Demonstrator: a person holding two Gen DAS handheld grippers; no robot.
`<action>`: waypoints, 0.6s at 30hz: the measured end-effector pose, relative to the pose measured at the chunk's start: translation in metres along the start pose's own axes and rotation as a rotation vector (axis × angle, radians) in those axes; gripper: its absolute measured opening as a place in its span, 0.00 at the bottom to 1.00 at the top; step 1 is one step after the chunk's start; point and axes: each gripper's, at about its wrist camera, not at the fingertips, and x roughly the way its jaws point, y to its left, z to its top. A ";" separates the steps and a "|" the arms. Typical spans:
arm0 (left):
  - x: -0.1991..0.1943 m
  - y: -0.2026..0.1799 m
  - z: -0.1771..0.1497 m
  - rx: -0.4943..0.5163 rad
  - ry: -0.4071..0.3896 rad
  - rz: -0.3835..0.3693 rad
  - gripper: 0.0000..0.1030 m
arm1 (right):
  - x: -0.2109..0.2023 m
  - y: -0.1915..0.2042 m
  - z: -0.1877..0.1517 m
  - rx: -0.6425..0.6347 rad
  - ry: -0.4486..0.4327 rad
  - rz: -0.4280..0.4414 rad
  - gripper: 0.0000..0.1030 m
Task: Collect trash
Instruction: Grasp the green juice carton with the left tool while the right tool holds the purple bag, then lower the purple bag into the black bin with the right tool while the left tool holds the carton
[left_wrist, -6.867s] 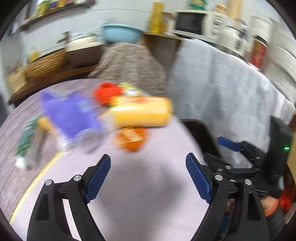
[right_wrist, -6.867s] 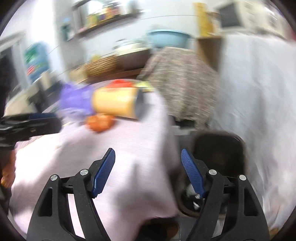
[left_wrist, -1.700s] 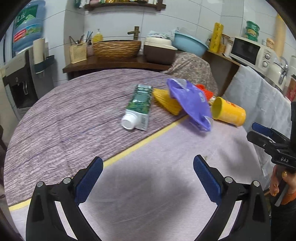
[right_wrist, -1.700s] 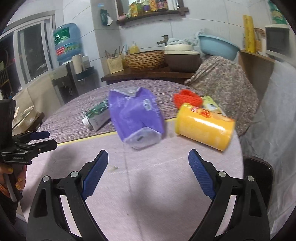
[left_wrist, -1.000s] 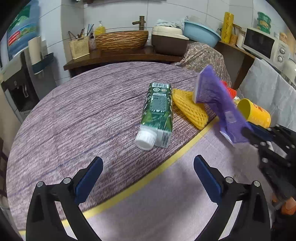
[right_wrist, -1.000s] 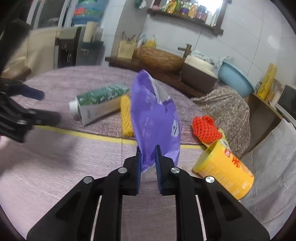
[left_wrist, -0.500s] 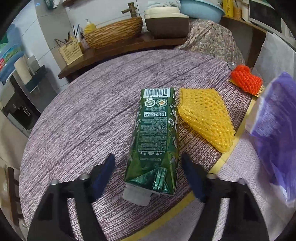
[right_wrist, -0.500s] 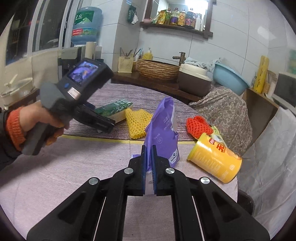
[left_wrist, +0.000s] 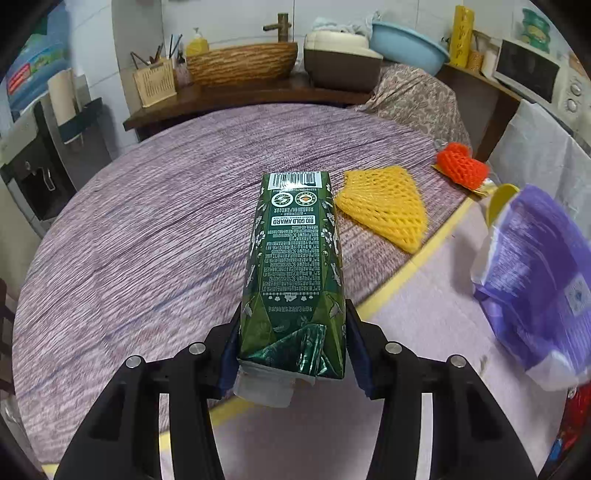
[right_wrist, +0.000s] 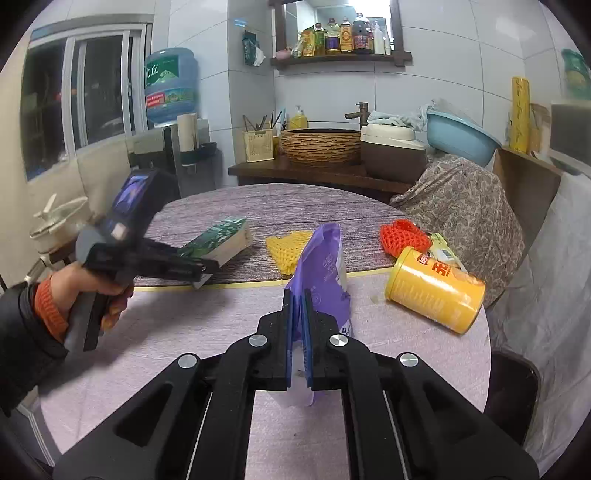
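My left gripper (left_wrist: 291, 350) is shut on the cap end of a green drink carton (left_wrist: 295, 266) that lies lengthways on the round table (left_wrist: 147, 229). The carton (right_wrist: 218, 242) and the left gripper (right_wrist: 199, 271) also show in the right wrist view. My right gripper (right_wrist: 298, 332) is shut on a purple plastic bag (right_wrist: 325, 273) and holds it upright above the table; the bag (left_wrist: 535, 273) hangs at the right of the left wrist view. A yellow foam net (left_wrist: 384, 210), an orange foam net (left_wrist: 460, 168) and a yellow can (right_wrist: 434, 290) on its side lie on the table.
A dark bin (right_wrist: 513, 398) stands below the table's right edge. A cloth-draped chair (right_wrist: 465, 214) is behind the table. A counter (right_wrist: 314, 171) with a basket, a cooker and a blue basin runs along the back wall. A water dispenser (left_wrist: 40, 147) stands at the left.
My left gripper has moved in and closed on the carton's cap end. My right gripper still holds the purple bag, now a little lower and closer to the table.
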 end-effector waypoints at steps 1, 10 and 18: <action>-0.009 -0.001 -0.006 0.002 -0.016 -0.008 0.48 | -0.004 -0.001 0.000 0.008 -0.006 0.006 0.05; -0.072 -0.040 -0.019 0.049 -0.124 -0.152 0.48 | -0.051 -0.022 0.000 0.075 -0.051 0.019 0.04; -0.085 -0.111 -0.016 0.139 -0.153 -0.292 0.48 | -0.091 -0.069 -0.007 0.148 -0.075 -0.082 0.01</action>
